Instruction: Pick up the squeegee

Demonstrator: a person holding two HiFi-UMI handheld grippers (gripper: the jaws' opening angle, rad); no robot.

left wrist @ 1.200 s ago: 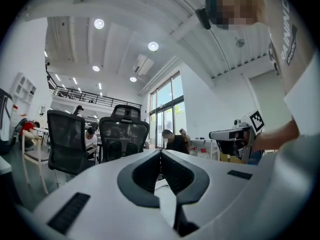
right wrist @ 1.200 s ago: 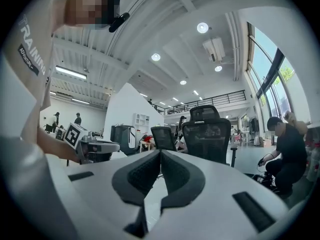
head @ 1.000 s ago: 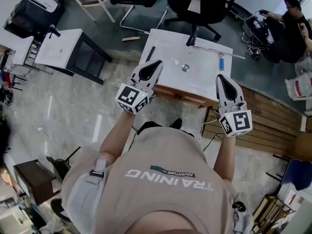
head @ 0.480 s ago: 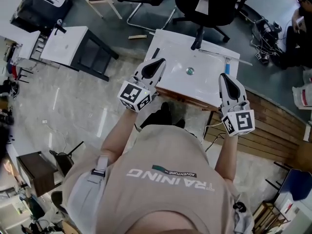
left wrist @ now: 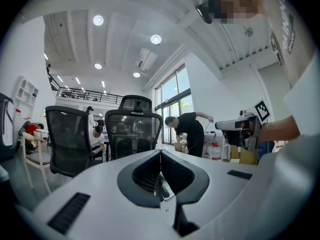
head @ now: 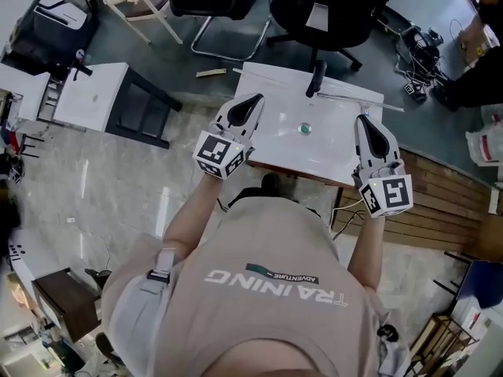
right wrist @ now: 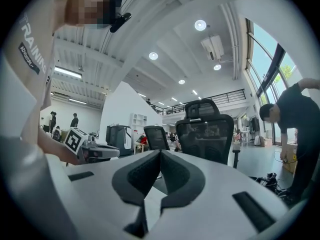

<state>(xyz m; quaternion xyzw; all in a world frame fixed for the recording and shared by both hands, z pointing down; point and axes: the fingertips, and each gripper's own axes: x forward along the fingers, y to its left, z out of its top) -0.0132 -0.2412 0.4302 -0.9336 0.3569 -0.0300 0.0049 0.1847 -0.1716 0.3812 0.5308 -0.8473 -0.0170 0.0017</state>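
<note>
**Approach to the squeegee: nothing grasped yet**

The reach is judged to be the step in hand, and no grasp has been made. In the head view the squeegee (head: 369,104) is seen lying along the far edge of the white tabletop (head: 275,136), towards its far right corner. One end of its thin bar is carried out past the right edge. Its handle cannot be made out, being covered by the tip of the right gripper (head: 364,120), which is held over the right side of the tabletop, near the bar. The left gripper (head: 253,100) is held over the left edge, well apart from the squeegee, with a round drain (head: 305,129) seen between the two grippers.

In the left gripper view the jaws of that gripper (left wrist: 160,153) are shown pressed together with nothing between them. The same is shown of the right one (right wrist: 160,154) in the right gripper view. Both tools are pointed level across the room, at office chairs (left wrist: 132,129), so the squeegee is caught by neither gripper camera.

For the next move, the right gripper's jaws would need to be spread and the tool tipped down towards the far right corner. The handle would then need to be taken between the pads before any closing is attempted. A thin bar at an edge is likely to be pushed off if it is nudged
</note>
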